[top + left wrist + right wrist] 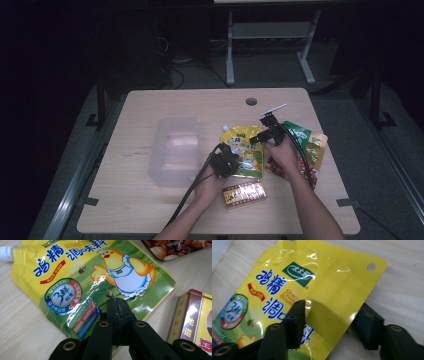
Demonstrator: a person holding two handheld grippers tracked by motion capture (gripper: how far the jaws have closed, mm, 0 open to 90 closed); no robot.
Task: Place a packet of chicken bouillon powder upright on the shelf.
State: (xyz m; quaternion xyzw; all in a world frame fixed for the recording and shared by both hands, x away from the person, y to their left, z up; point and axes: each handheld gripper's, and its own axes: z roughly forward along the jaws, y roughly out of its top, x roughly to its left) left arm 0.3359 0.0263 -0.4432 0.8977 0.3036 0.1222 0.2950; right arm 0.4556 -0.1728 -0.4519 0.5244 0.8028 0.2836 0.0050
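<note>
yellow pouch (243, 150) lies flat at table (150, 210) centre, 3 o'clock of clear bin (176, 150). soft, slick film, likely light; best taken at the edge. right gripper (329, 322) jaws half open, straddling its edge; left gripper (117, 307) jaws shut, empty, over it.

yellow pouch (317, 290) lower end (green part) cut off by picture's edge.

Looks like a lab: bare wooden table (150, 210) w/ cable hole (251, 101), dark room, metal frame legs (230, 50) behind.

"鸡精调味料" on yellow pouch (82, 282)
</note>
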